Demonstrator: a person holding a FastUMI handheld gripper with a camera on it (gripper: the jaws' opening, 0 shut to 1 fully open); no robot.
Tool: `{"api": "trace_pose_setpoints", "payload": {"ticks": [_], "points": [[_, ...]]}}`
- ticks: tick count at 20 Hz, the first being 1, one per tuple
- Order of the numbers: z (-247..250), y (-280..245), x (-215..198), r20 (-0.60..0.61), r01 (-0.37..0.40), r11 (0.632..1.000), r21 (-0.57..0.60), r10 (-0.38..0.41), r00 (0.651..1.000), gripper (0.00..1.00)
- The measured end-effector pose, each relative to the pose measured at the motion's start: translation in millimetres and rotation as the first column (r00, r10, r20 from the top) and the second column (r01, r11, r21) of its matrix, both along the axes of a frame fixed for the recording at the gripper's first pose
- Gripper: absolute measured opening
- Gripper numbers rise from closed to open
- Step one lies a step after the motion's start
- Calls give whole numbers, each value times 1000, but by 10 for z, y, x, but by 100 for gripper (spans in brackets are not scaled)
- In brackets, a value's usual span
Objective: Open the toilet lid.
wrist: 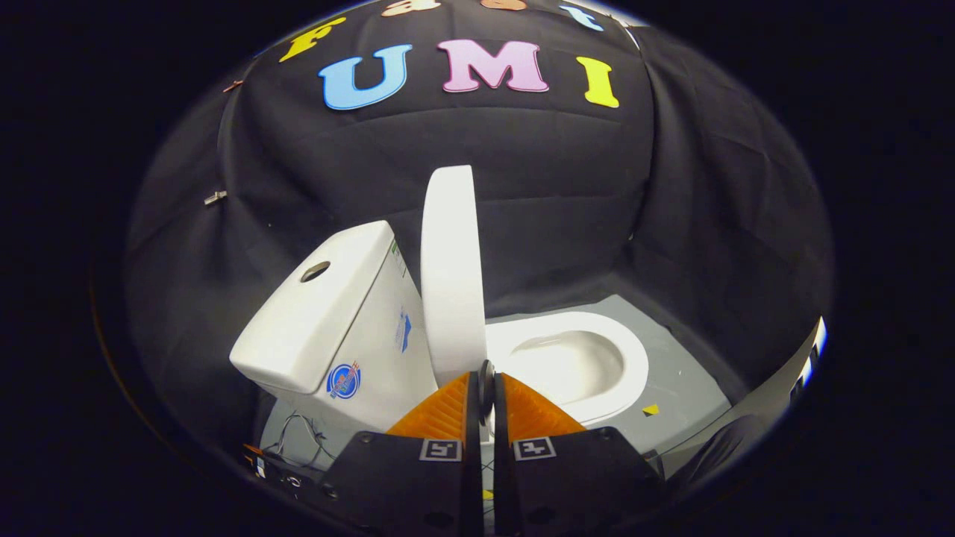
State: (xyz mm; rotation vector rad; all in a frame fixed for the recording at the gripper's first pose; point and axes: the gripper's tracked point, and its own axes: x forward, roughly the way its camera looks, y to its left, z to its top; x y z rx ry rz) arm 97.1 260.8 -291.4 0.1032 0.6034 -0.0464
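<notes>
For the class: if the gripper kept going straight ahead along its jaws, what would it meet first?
The raised toilet lid. The gripper has its jaws nearly shut, just at the lid's lower edge, with a thin dark object between them. The lid stands upright beside the tank, with the open bowl to its other side. Contact is unclear.

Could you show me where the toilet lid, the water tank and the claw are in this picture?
toilet lid (451, 276): gripper view, middle of its raised face.
water tank (313, 313): gripper view, its top cover.
claw (486, 384): gripper view, between its nearly closed fingertips, at the lid's lower edge.

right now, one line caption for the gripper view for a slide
Hand-held gripper, fingers nearly closed, just before the raised toilet lid, with tank and open bowl either side.
</notes>
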Motion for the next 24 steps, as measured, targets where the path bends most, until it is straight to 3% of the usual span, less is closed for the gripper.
{"api": "trace_pose_setpoints", "payload": {"ticks": [11, 17, 20, 24], "points": [[-54, 807, -42, 30, -110, 990, -93, 113, 993, 16], [-39, 937, -52, 41, -105, 973, -207, 116, 992, 16], [-60, 977, -46, 47, -134, 972, -194, 146, 988, 17], [18, 1035, -88, 51, -196, 958, -210, 211, 976, 83]]}}
